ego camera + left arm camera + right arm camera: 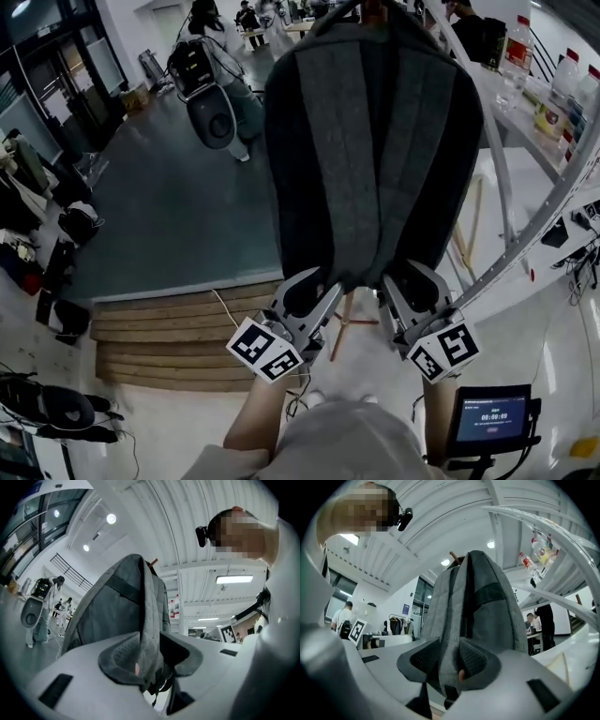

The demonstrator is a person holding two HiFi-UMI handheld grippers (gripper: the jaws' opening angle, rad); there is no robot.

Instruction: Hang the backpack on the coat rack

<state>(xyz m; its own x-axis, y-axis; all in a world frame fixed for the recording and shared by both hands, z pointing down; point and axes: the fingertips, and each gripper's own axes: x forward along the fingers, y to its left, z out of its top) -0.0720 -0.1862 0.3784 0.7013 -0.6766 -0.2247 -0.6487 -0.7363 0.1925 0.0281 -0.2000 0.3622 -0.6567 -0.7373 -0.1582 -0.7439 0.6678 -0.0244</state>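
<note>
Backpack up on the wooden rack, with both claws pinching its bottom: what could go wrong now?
1. The left claw and right claw both pinch the bottom edge of the backpack. A downward tug might tip the coat rack, which stands on thin wooden legs.
2. Only a peg tip shows above the backpack, so I cannot tell whether it is hooked properly. It might slide off once the claws let go.

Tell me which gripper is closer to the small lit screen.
The right gripper, clamped on the bottom of the backpack: its marker cube sits right beside the screen. The left gripper grips the same edge farther off, over the wooden steps.
</note>
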